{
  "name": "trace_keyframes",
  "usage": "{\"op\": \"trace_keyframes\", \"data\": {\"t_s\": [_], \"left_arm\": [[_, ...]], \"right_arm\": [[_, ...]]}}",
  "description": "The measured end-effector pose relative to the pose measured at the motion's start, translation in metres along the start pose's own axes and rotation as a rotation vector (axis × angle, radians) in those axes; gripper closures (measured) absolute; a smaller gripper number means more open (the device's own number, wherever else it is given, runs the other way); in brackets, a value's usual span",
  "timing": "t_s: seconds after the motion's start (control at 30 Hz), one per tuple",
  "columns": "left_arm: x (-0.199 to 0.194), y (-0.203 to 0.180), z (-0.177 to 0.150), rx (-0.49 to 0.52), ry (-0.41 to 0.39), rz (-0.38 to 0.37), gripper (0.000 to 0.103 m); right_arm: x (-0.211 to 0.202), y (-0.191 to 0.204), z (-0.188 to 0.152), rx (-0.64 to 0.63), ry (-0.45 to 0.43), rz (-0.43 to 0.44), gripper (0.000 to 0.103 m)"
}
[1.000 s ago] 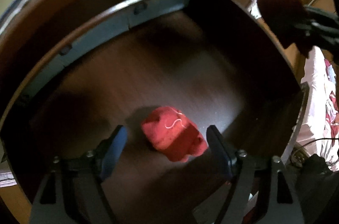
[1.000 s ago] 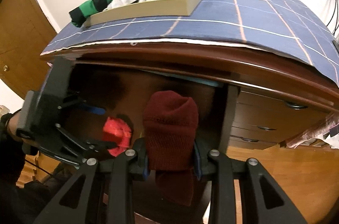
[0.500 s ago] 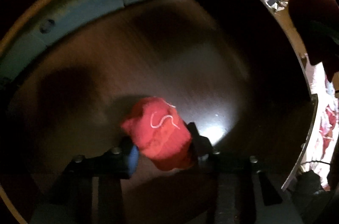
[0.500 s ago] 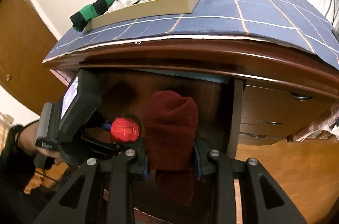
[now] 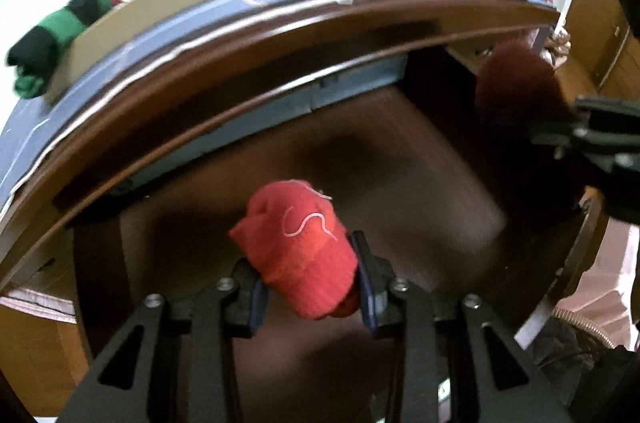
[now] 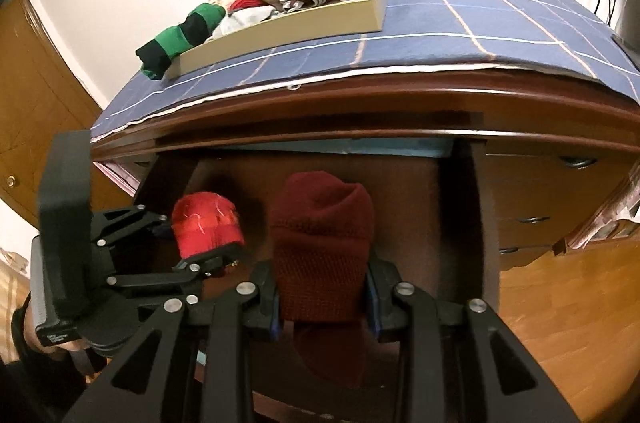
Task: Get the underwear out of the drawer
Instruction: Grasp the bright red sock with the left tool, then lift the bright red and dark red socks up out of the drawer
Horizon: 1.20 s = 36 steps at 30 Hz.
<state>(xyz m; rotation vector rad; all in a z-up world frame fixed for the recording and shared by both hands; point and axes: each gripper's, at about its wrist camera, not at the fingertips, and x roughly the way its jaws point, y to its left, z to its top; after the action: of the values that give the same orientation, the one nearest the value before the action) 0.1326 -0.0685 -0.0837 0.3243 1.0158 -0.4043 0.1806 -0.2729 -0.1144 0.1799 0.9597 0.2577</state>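
Observation:
My left gripper (image 5: 310,289) is shut on a rolled bright red garment (image 5: 300,247) and holds it above the floor of the open dark wood drawer (image 5: 400,191). The same red roll (image 6: 206,223) shows in the right wrist view, held in the left gripper (image 6: 208,243). My right gripper (image 6: 322,299) is shut on a rolled dark maroon knit garment (image 6: 322,247) in front of the drawer opening. It appears at the right edge of the left wrist view (image 5: 516,91).
A blue checked cloth (image 6: 460,23) covers the dresser top. A beige tray (image 6: 288,23) on it holds several rolled garments, with a green and black roll (image 6: 180,39) at its left end. Closed drawers with handles (image 6: 576,163) are to the right. Wooden doors stand on the left.
My left gripper closed on the red roll and lifted it up and back out of the drawer. The right gripper kept hold of the maroon roll and rose slightly.

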Motion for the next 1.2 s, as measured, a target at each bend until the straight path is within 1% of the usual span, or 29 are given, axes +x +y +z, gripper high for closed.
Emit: {"op": "trace_keyframes", "data": {"t_s": [0.03, 0.17, 0.27, 0.3, 0.4, 0.53, 0.6, 0.7, 0.73, 0.83, 1.1, 1.2], "left_arm": [[-0.003, 0.01, 0.006, -0.006, -0.009, 0.004, 0.068], [-0.02, 0.016, -0.009, -0.038, -0.044, 0.025, 0.068], [-0.027, 0.02, -0.018, -0.054, -0.052, 0.027, 0.068], [-0.022, 0.019, -0.019, -0.057, -0.053, 0.027, 0.068], [-0.024, 0.019, -0.028, -0.071, -0.058, 0.033, 0.068], [-0.024, 0.022, -0.039, -0.084, -0.058, 0.049, 0.068], [-0.021, 0.025, -0.043, -0.094, -0.053, 0.056, 0.068], [-0.012, 0.031, -0.048, -0.107, -0.028, 0.074, 0.068], [-0.009, 0.033, -0.05, -0.112, -0.017, 0.074, 0.068], [0.0, 0.037, -0.055, -0.122, 0.01, 0.078, 0.068], [0.018, 0.046, -0.059, -0.142, 0.054, 0.089, 0.068], [0.022, 0.053, -0.059, -0.141, 0.067, 0.107, 0.068]], "right_arm": [[-0.001, 0.003, -0.002, 0.0, -0.002, -0.002, 0.07], [-0.005, 0.014, -0.009, 0.003, -0.009, 0.004, 0.07], [-0.006, 0.024, -0.016, -0.003, -0.004, 0.005, 0.07], [-0.005, 0.027, -0.018, -0.003, 0.003, 0.007, 0.07], [-0.003, 0.034, -0.027, -0.005, 0.022, 0.01, 0.069], [0.002, 0.039, -0.037, -0.014, 0.04, -0.013, 0.07], [0.008, 0.037, -0.041, -0.019, 0.044, -0.04, 0.07], [0.018, 0.032, -0.043, -0.03, 0.049, -0.102, 0.07], [0.022, 0.03, -0.044, -0.028, 0.055, -0.108, 0.07], [0.03, 0.024, -0.046, -0.008, 0.074, -0.106, 0.07], [0.048, 0.023, -0.048, -0.033, 0.113, -0.119, 0.07], [0.053, 0.02, -0.045, -0.039, 0.126, -0.118, 0.07]]}}
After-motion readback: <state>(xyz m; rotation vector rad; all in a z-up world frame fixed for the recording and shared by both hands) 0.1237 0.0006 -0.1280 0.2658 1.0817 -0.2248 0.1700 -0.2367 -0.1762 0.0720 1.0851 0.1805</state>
